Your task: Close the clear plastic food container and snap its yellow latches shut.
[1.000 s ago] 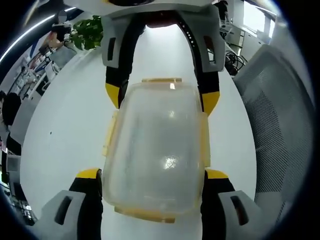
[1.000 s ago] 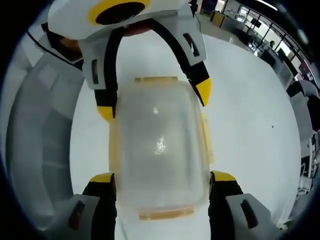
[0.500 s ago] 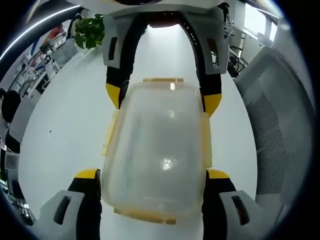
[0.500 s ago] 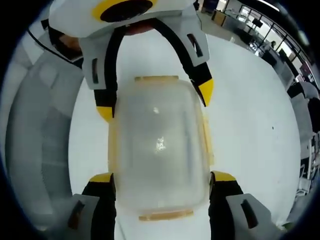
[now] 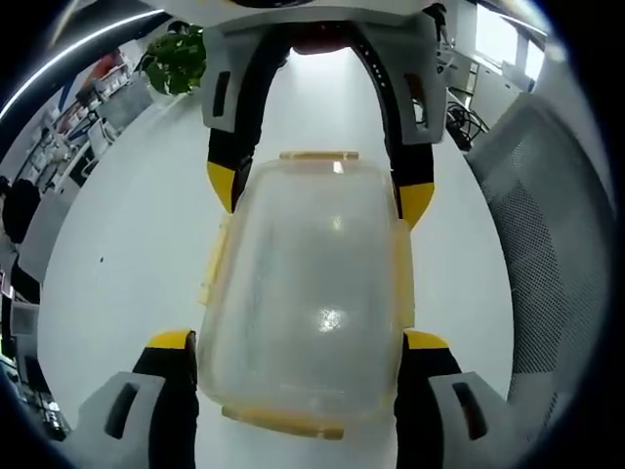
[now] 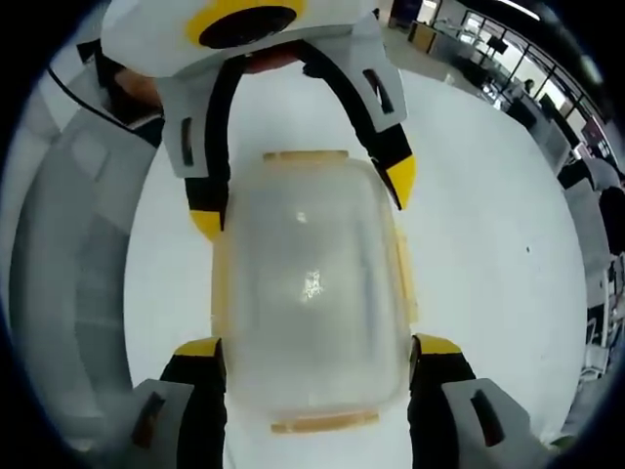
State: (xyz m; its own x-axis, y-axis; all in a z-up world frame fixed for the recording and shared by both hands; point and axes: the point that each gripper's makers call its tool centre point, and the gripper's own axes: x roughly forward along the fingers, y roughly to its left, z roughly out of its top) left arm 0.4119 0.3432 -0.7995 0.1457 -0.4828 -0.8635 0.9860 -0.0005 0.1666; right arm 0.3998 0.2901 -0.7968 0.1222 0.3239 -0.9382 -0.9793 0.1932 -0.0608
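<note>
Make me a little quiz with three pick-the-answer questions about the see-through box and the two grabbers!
1. Where is the clear container?
A. Between the jaws of both grippers, on the white table
B. On the mesh chair
C. Under the plant

2. What colour are the container's latches?
A. Blue
B. Yellow
C. Green

3. How is the lid?
A. Lying beside the box
B. Standing up on edge
C. On top of the container

Answers:
1. A: in the left gripper view, the left gripper stands with a jaw on each long side of the container, and the right gripper does the same from the far end.
2. B: yellow tabs stick out at the ends and along the sides.
3. C: the clear lid covers the whole top, and nothing lies beside the box.
</note>
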